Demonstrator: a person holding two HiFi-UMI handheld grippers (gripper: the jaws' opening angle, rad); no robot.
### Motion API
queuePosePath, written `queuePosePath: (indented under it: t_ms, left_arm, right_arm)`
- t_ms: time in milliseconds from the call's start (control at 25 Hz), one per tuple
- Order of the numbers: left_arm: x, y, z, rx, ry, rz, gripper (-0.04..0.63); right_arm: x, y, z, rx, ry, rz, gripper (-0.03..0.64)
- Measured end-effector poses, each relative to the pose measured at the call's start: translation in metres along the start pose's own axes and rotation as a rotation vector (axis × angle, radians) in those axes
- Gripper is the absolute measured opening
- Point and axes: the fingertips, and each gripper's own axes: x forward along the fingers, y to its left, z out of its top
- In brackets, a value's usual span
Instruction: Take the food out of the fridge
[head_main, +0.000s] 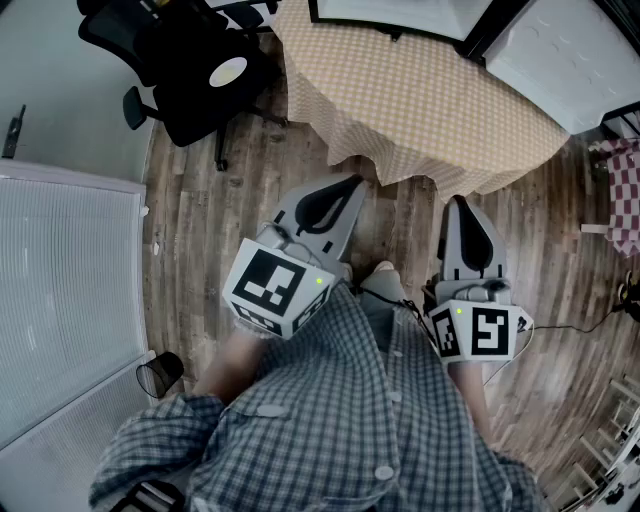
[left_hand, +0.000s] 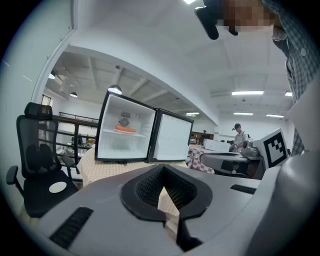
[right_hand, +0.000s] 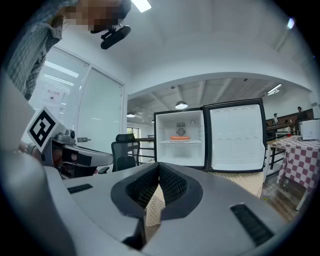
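A small white fridge (left_hand: 125, 137) stands open on a table with a beige checked cloth (head_main: 420, 100). An orange piece of food (left_hand: 125, 129) lies on its upper shelf, also visible in the right gripper view as the food (right_hand: 179, 138). The fridge door (right_hand: 237, 142) is swung wide to the right. My left gripper (head_main: 350, 185) and right gripper (head_main: 458, 203) hang over the wooden floor, short of the table and well away from the fridge. Both point roughly level toward it. The jaws of each meet at the tips with nothing between them.
A black office chair (head_main: 195, 60) stands left of the table. A white ribbed panel (head_main: 60, 290) fills the left side. A red checked cloth (head_main: 625, 190) hangs at the right. A person (left_hand: 240, 135) stands far back in the room.
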Motion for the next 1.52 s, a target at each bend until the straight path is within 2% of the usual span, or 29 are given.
queuePosePath:
  t_ms: [160,400,1000,1520]
  left_arm:
    - [0.001,0.002,-0.001,0.017,0.007,-0.001,0.005]
    - [-0.004,0.007,-0.001,0.005,0.002,-0.003,0.005]
    - [-0.013,0.015,-0.001,0.002,-0.012,-0.007,0.005]
    - [0.008,0.033,0.003,-0.021,-0.016,0.054,0.005]
  right_arm:
    - [0.004,0.002,0.001,-0.007,-0.002,0.002,0.009]
    - [0.005,0.006,0.0,-0.01,0.005,-0.007,0.009]
    - [-0.005,-0.001,-0.003,-0.004,0.012,-0.084,0.011]
    - [0.028,-0.019,0.0,-0.04,0.022,-0.037,0.011]
